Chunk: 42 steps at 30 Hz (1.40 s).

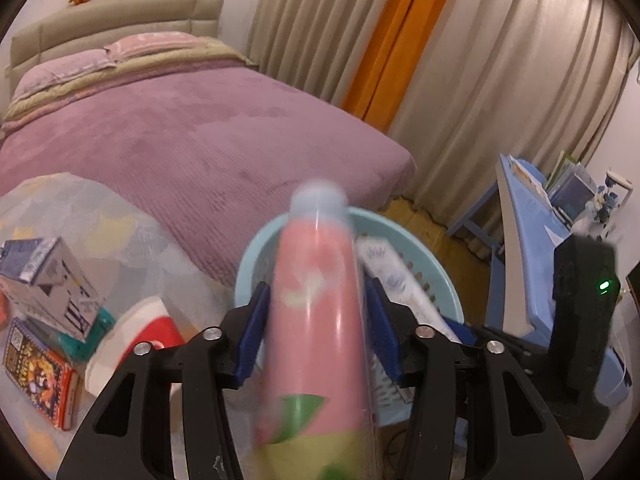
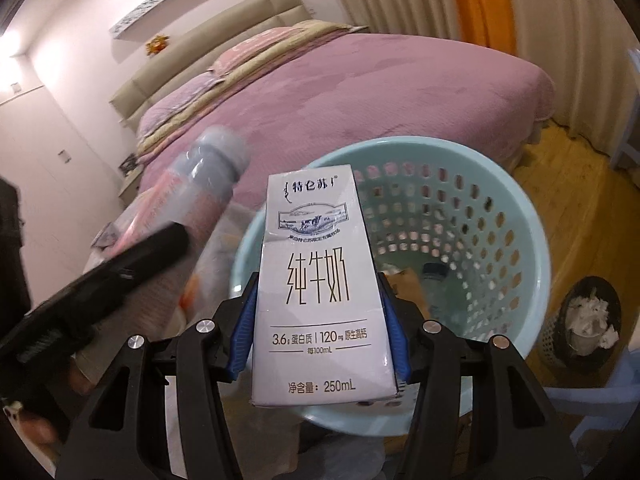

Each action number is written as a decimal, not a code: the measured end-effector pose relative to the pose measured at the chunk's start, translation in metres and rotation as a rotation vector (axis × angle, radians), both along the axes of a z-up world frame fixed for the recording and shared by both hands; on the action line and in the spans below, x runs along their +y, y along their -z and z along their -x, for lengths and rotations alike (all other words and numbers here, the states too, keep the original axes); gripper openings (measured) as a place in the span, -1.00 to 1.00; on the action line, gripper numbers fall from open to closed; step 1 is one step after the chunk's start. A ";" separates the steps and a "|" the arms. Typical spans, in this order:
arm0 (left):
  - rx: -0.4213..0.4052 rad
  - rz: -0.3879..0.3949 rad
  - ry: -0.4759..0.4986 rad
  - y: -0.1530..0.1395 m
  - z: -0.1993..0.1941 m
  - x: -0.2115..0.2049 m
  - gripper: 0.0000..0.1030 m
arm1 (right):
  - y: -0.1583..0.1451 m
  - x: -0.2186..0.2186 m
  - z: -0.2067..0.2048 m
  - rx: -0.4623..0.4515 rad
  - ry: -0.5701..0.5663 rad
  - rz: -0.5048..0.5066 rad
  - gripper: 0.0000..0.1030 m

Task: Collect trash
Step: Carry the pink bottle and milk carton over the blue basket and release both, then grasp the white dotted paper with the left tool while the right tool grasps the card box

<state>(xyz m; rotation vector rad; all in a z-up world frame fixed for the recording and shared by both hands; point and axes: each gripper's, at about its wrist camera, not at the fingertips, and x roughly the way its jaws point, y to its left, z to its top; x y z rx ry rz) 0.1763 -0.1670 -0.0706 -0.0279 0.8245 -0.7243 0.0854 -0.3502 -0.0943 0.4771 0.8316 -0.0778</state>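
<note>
My right tongs (image 2: pixel 318 284) squeezed the milk carton (image 2: pixel 316 220) over the blue basket (image 2: pixel 538 248). My left tongs (image 1: pixel 316 296) had the pink bottle (image 1: pixel 320 340) between them (too blurry to tell if they gripped it), above the rim. It could slip, hit the rim and fall outside.

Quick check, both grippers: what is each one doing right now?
Left gripper: pink bottle between its jaws; grip cannot be told.
Right gripper: milk carton between its pads, apparently held.

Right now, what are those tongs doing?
Left tongs: pink bottle between them. Right tongs: milk carton. Both over blue basket. Nothing blocking.
</note>
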 end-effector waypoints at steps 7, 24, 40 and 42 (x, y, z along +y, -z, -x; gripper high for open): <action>0.001 0.035 -0.011 -0.005 0.003 0.009 0.26 | 0.005 -0.012 0.003 0.022 0.036 -0.017 0.16; -0.103 0.104 -0.115 -0.045 0.038 0.097 0.25 | -0.041 0.061 0.000 -0.098 -0.130 0.073 0.16; -0.041 0.076 -0.494 -0.036 -0.012 0.273 0.25 | -0.044 0.199 -0.037 -0.129 -0.406 0.133 0.16; -0.009 0.058 -0.518 -0.027 -0.026 0.286 0.25 | -0.037 0.218 -0.045 -0.116 -0.442 0.131 0.16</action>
